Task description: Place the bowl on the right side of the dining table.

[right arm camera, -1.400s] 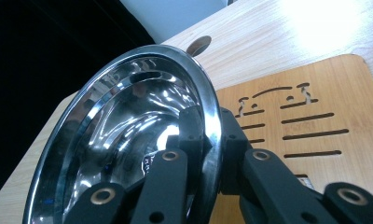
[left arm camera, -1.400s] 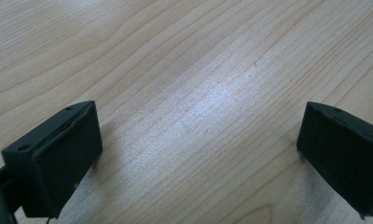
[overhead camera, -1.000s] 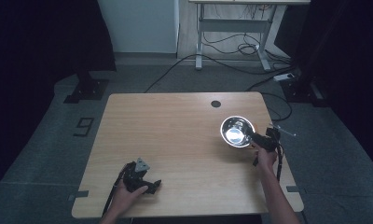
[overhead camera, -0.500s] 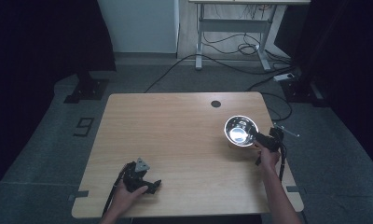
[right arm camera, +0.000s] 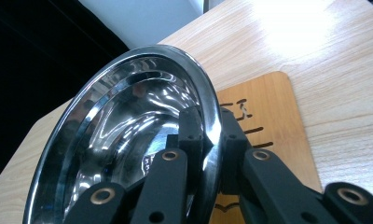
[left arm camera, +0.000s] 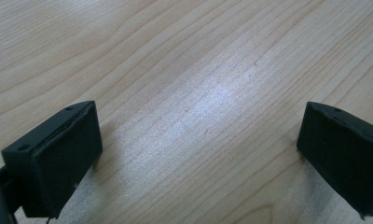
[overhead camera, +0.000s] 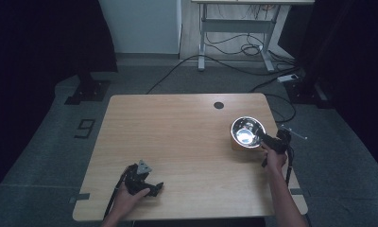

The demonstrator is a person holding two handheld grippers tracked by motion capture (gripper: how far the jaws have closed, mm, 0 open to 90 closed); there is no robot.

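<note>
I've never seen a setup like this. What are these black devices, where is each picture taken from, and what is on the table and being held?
A person sits at a wooden table with hand-held tongs in each hand. The high view looks down from above. The other two pictures come from cameras riding on the tongs. The left tongs rest near the table's front edge, jaws open over bare wood. The right tongs are shut on the rim of a shiny steel bowl, one jaw inside and one outside, holding it tilted over a small wooden board that lies flat on the table.

one steel bowl (overhead camera: 247,131); one wooden board (right arm camera: 268,121); two grippers, left gripper (overhead camera: 151,188), right gripper (overhead camera: 265,138); one table (overhead camera: 177,132)
</note>
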